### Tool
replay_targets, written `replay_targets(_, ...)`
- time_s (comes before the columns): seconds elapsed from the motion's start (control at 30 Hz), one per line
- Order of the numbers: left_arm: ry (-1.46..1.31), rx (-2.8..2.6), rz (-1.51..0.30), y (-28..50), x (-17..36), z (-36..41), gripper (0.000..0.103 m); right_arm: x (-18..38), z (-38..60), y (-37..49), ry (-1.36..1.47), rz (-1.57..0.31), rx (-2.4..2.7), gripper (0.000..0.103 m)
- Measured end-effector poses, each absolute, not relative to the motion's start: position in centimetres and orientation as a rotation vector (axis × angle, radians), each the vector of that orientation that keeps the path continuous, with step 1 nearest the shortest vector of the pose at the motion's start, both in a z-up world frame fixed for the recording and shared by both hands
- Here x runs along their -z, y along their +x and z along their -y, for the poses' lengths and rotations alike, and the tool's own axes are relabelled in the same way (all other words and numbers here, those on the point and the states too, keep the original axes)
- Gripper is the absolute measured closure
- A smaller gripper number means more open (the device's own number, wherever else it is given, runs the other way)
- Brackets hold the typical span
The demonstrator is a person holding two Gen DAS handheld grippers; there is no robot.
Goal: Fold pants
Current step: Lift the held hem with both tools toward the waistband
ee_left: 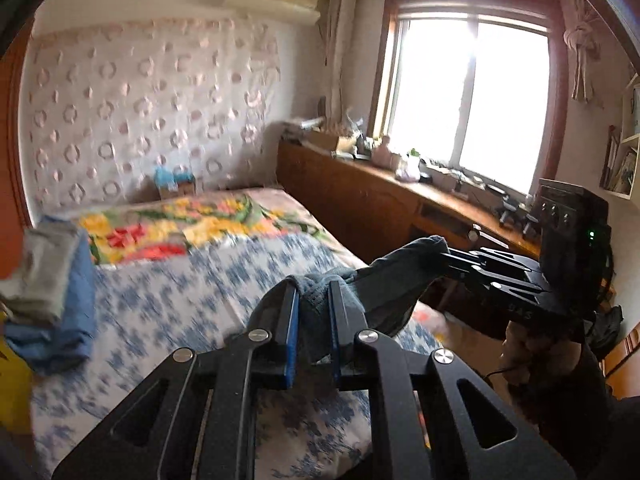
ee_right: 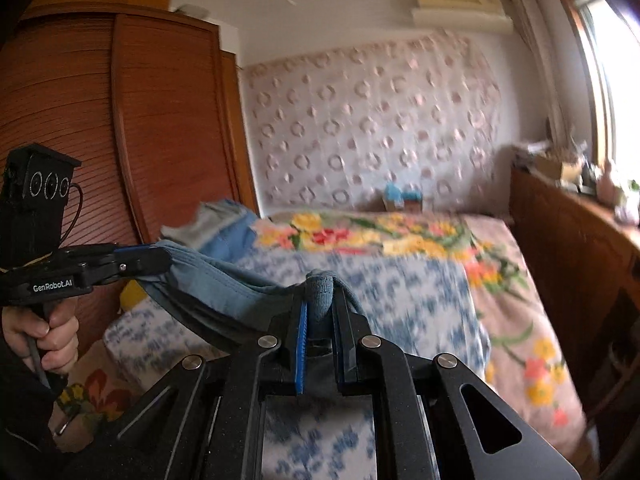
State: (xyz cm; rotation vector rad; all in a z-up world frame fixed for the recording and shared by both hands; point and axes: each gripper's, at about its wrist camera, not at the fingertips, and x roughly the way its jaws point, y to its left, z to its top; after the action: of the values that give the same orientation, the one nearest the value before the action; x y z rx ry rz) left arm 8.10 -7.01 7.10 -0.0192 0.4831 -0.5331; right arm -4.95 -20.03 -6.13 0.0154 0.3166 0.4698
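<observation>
— Pants [ee_left: 384, 284]: where are they right now?

— Strung in the air between my two tools, above the bed [ee_left: 192, 280]. My left gripper [ee_left: 314, 304] is clamped on a bunched fold of the blue-grey cloth, which fills the gap between the blue pads. My right gripper [ee_right: 322, 300] is pinched down on another wad of the same cloth.

— Can you see the whole garment?

— No. From the right wrist view the fabric runs as a sagging band from my right tool over to the left one at the far left of the frame, and the lower edge drops behind my own black linkage. Legs and waistband I cannot tell apart.

— And from the left wrist?

— The cloth rises to a dark peak where the right tool's fingers bite it. Against the bright window [ee_left: 468, 96] it reads nearly black, so the seams are lost.

— What about the bed itself?

— Blurred in both views. A blue-and-white printed sheet is nearest, a flowered blanket [ee_left: 192, 224] beyond it. A stack of folded clothes [ee_left: 48, 292], grey over blue, sits at the left edge of the bed, partly cut off by the frame.

— Anything else hard to read?

— A small blue thing [ee_right: 400, 196] against the patterned wall covering at the head of the bed is too smeared to name. The clutter on the wooden counter [ee_left: 400, 200] under the window is washed out by glare. My hand [ee_right: 44, 332] on the left tool's handle shows only in part.
</observation>
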Motion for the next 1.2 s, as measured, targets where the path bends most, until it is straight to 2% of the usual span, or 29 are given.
replay_targets(0.27,0.005,0.471,-0.380,7.1,-11.4,4.5,0.090,1.1,16.6,-5.2,-0.083,-0.192,-0.511,0.093)
replay_targets(0.5,0.000,0.416,-0.406,8.9,-9.7,2.6,0.090,1.6,15.5,-2.9,-0.104,-0.196,-0.537,0.093)
replay_targets(0.6,-0.004,0.397,-0.440,10.9,-8.3,2.0,0.090,2.6,16.0,-1.1,-0.110,-0.227,-0.542,0.093)
replay_targets(1.03,-0.029,0.323,-0.521,22.1,-4.7,-1.1,0.090,-1.0,12.7,11.4,-0.156,-0.321,-0.564,0.093)
replay_targets(1.2,-0.011,0.293,-0.500,26.5,-6.0,-1.4,0.090,-2.4,10.9,16.9,-0.179,-0.318,-0.539,0.093)
